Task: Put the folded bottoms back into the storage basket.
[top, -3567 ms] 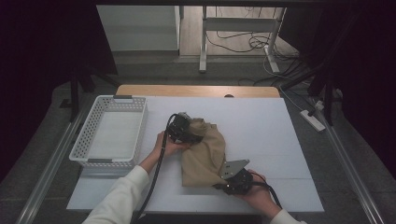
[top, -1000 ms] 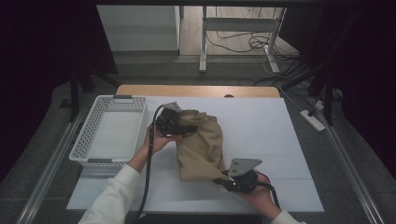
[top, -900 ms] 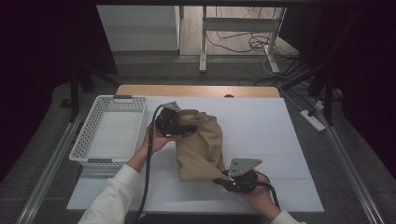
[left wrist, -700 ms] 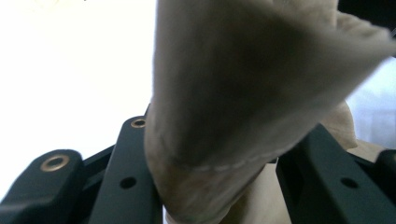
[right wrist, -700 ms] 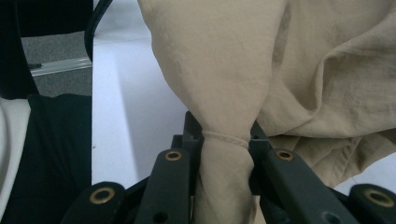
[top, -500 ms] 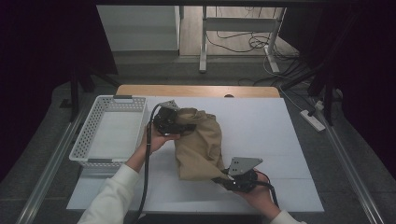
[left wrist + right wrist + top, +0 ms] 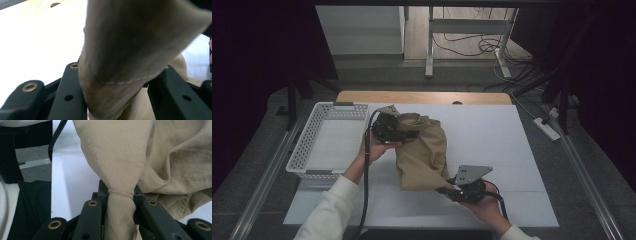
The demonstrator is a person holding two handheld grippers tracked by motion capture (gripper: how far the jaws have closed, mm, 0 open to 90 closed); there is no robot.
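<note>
Tan cloth [image 7: 422,155] — a crumpled garment bunched near the middle of the white table [image 7: 512,135], held between two grippers. Left gripper [image 7: 388,127], at the cloth's far-left edge, has its jaws clamped on a fold of fabric [image 7: 120,82]. Right gripper [image 7: 464,189], at the near-right corner, has its jaws closed on a pinched, hemmed tuck [image 7: 121,195] — the cloth spreads upward from there. White plastic basket [image 7: 319,145] stands at the table's left side, just beside the left hand [image 7: 377,147]. A black cable [image 7: 364,200] trails along the left forearm.
</note>
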